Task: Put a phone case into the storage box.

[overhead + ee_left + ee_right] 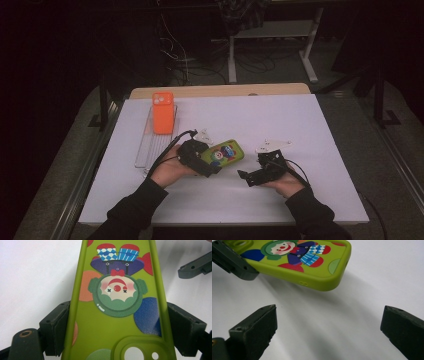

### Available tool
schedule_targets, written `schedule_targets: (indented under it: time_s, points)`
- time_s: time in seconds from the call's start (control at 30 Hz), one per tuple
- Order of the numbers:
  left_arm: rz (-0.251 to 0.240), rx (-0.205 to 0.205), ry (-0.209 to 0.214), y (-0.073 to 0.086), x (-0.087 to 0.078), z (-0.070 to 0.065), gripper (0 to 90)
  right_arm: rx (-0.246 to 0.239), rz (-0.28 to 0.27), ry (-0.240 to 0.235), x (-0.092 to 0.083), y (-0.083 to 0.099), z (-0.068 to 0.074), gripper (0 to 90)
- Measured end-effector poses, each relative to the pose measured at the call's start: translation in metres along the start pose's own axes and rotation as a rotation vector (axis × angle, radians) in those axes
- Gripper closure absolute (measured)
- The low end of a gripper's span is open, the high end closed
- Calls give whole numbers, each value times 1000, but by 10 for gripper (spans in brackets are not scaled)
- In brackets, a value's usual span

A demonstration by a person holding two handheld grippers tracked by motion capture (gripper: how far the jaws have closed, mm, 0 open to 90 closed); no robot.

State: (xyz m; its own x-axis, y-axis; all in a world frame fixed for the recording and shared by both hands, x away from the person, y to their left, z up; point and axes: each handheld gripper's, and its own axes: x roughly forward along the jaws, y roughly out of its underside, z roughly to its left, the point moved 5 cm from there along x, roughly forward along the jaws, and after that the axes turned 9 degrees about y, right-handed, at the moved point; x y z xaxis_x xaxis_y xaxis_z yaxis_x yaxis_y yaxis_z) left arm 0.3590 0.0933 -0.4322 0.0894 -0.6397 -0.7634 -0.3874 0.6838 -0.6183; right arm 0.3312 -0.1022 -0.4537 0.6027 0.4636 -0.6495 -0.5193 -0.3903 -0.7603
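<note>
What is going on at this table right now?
A person works at a white table with a gripper in each hand. The left gripper is shut on a green phone case with a clown print, gripping its long edges and holding it above the surface. The right gripper waits just beside it, jaws wide and empty. An orange case lies on a clear tray further back.

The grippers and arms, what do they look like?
Both grippers, left gripper and right gripper, are black with blocky dark jaws. Each carries a pale three-cornered plate on top and trails a black cable. The person wears dark long sleeves.
</note>
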Motion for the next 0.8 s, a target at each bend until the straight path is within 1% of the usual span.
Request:
schedule_targets:
  time_s: [0.03,0.07,0.1,0.2,0.27,0.3,0.4,0.43,0.47,0.5,0.57,0.6,0.63,0.7,0.73,0.77,0.8]
  points:
    - [-2,0,1,0,0,0,153,-12,2,6,0,0,0,0]
    - [-1,0,2,0,0,0,153,-41,2,21,0,1,-1,0]
    - [4,2,0,0,0,0,153,-49,6,30,0,1,0,0]
    - [6,5,-2,1,0,1,153,-91,-21,45,-2,-1,1,0]
    - [-17,-8,-2,0,1,1,153,-149,-30,81,-3,-1,1,0]
    - [-15,-7,0,0,1,1,153,-169,-36,95,-3,-1,0,0]
    - [-18,-11,1,0,1,1,153,-204,-50,108,-4,-2,2,0]
    - [9,10,-1,1,-1,3,153,-217,-53,123,-4,-2,3,0]
    - [7,7,0,2,-1,4,153,-240,-57,134,-5,-3,4,0]
    - [-14,-10,1,1,1,3,153,-263,-60,145,-5,-3,4,0]
    - [-8,-12,2,2,1,3,153,-286,-71,163,-6,-4,5,0]
    - [-16,-18,3,1,1,3,153,-290,-71,162,-5,-4,5,0]
    - [-16,-18,5,1,1,3,153,-309,-80,174,-5,-4,5,0]
    - [1,-4,4,2,0,4,153,-347,-85,190,-4,-4,5,0]
    - [0,-6,5,2,1,3,153,-362,-89,197,-4,-4,6,0]
    - [4,-5,5,2,1,3,153,-384,-98,218,-4,-4,7,0]
    - [6,-5,5,2,1,3,153,-419,-99,226,-4,-4,7,0]
